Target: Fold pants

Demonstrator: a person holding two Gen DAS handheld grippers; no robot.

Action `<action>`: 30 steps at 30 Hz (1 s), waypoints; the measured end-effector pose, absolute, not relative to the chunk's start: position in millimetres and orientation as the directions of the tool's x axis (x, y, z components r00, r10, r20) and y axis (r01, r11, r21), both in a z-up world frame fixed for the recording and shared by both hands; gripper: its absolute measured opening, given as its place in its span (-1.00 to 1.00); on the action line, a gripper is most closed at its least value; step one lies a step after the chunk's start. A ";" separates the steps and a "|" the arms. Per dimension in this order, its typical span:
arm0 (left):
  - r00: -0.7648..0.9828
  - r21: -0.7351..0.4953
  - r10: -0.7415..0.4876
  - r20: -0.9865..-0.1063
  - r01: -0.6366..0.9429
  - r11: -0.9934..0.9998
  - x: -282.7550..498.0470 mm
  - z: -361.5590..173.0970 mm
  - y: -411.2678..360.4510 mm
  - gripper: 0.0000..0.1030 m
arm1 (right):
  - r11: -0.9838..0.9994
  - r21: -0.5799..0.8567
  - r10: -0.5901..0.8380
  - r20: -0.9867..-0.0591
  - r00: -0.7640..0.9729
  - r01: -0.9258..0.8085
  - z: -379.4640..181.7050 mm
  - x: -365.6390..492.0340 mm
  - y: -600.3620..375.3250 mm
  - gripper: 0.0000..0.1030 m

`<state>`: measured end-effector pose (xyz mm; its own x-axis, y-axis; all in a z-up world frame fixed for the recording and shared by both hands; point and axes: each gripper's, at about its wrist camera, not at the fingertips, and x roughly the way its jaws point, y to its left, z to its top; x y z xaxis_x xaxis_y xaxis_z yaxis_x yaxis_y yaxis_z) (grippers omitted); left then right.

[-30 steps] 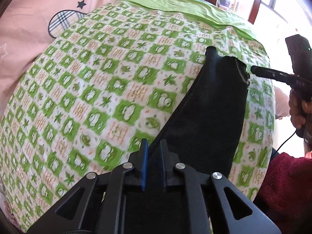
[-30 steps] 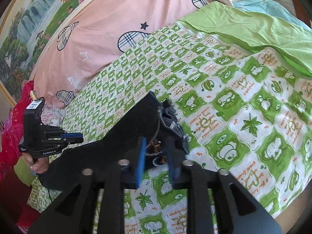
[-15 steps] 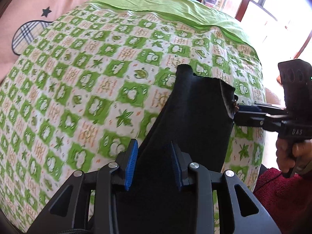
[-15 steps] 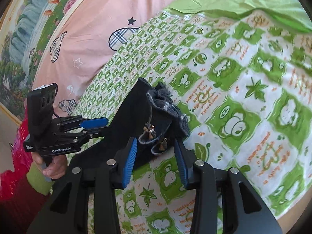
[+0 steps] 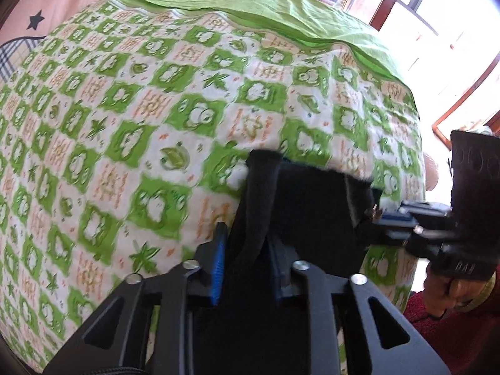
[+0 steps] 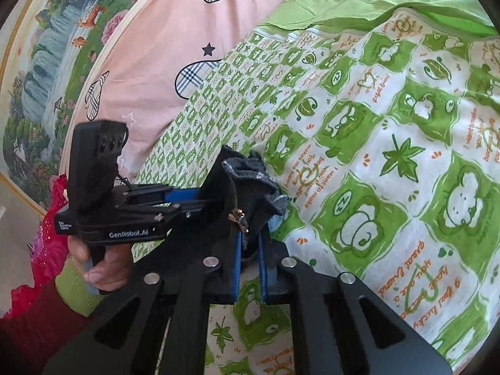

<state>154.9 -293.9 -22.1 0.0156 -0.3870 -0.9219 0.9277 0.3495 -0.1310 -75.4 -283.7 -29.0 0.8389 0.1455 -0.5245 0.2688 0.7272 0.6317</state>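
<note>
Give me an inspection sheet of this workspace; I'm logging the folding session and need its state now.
Surface: bed under a green frog-print quilt, plain green sheet at the far end.
Job's things: black pants, one end raised off the quilt and held at both edges.
Clutter: nothing seen on the quilt.
Grippers: left gripper shut on the pants' edge; right gripper shut on the bunched grey-lined end with small metal charms.
Cables: thin black wire on the left gripper's body.
Surroundings: pink heart-print bedding, landscape picture, bright window.
</note>
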 end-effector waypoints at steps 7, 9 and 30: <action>0.018 -0.177 -0.467 -0.884 0.912 0.370 152.9 -9.4 -285.0 -0.83 | 0.742 0.635 0.184 -0.502 0.845 0.216 -21.1 -76.0 -280.1 -0.80; 0.036 -0.180 -0.500 -0.865 0.909 0.376 149.3 2.7 -273.6 -0.83 | 0.762 0.622 0.196 -0.485 0.852 0.179 -11.2 -76.3 -272.8 -0.80; 0.284 -0.153 -0.603 -0.746 0.807 0.570 122.2 85.6 -82.2 -0.85 | 0.721 0.608 0.622 -0.353 0.699 -0.334 31.7 -21.3 -131.9 -0.80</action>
<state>122.2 -82.2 85.6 0.2844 -0.6026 -0.7457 0.8069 0.5705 -0.1533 -21.3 -131.9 31.7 0.6992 0.6215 -0.3534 -0.3337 0.7208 0.6076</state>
